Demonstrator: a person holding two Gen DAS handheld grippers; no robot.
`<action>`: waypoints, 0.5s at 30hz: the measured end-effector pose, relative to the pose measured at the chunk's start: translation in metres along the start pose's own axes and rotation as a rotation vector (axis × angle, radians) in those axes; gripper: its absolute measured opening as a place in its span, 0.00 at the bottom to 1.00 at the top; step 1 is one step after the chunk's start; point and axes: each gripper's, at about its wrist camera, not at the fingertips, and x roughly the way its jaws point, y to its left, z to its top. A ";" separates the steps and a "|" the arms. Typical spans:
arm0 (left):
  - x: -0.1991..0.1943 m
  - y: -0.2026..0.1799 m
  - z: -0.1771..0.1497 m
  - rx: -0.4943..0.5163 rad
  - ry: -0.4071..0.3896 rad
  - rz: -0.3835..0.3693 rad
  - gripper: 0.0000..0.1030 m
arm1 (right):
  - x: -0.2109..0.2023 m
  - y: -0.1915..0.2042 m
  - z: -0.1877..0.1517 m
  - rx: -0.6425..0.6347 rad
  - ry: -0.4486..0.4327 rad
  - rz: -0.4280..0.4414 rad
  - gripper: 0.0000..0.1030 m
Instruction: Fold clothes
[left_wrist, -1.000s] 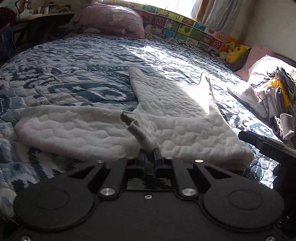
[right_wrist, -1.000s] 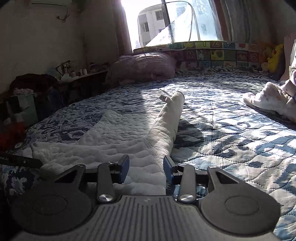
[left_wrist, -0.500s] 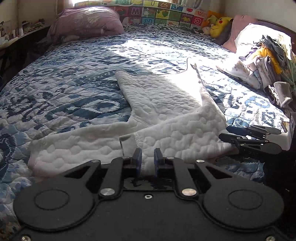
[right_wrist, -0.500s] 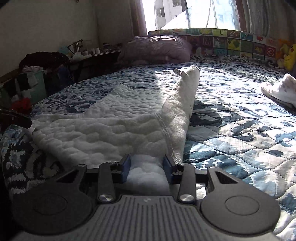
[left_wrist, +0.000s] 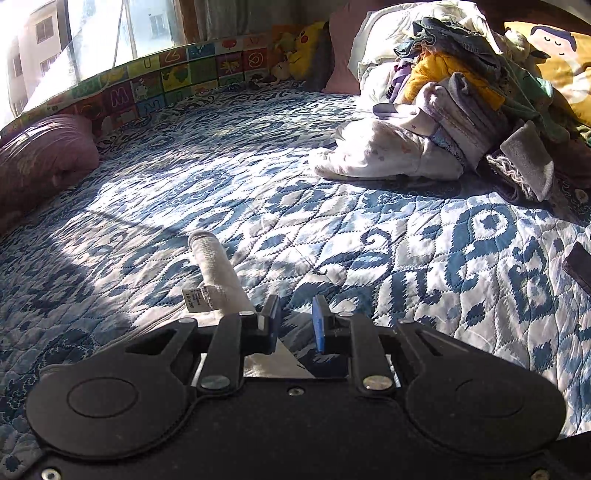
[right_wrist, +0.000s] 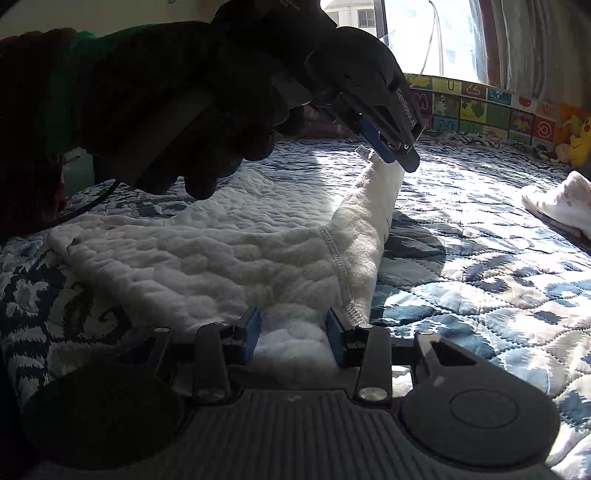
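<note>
A white quilted garment (right_wrist: 221, 266) lies spread on the blue patterned quilt (right_wrist: 480, 258). One narrow part runs away from me and ends in a cuff with a tag (left_wrist: 197, 297). My right gripper (right_wrist: 293, 332) is open at the garment's near edge, with white fabric lying between its fingers. A dark gloved hand (right_wrist: 184, 92) holds my left gripper (right_wrist: 400, 153) over the far cuff. In the left wrist view that gripper (left_wrist: 295, 325) is open with nothing between its pads, and the cuff (left_wrist: 214, 269) lies just left of its left finger.
A heap of mixed clothes (left_wrist: 461, 92) and a folded white piece (left_wrist: 376, 155) sit at the bed's right side. A pink pillow (left_wrist: 40, 155) lies at the left, and an alphabet mat (left_wrist: 166, 81) lines the window side. A dark object (left_wrist: 580, 266) shows at the right edge.
My left gripper has let go of the garment's edge, opened, and swung across to the far cuff, coming into the right wrist view. My right gripper stays open at the near edge.
</note>
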 end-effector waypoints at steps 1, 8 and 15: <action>0.014 0.007 0.001 0.000 0.021 0.029 0.16 | -0.001 -0.001 0.000 0.008 -0.004 0.006 0.41; 0.073 0.064 -0.027 -0.112 0.162 0.076 0.18 | -0.003 -0.010 -0.004 0.059 -0.035 0.052 0.43; 0.078 0.103 -0.039 -0.420 0.158 -0.036 0.21 | -0.003 -0.012 -0.004 0.079 -0.033 0.068 0.44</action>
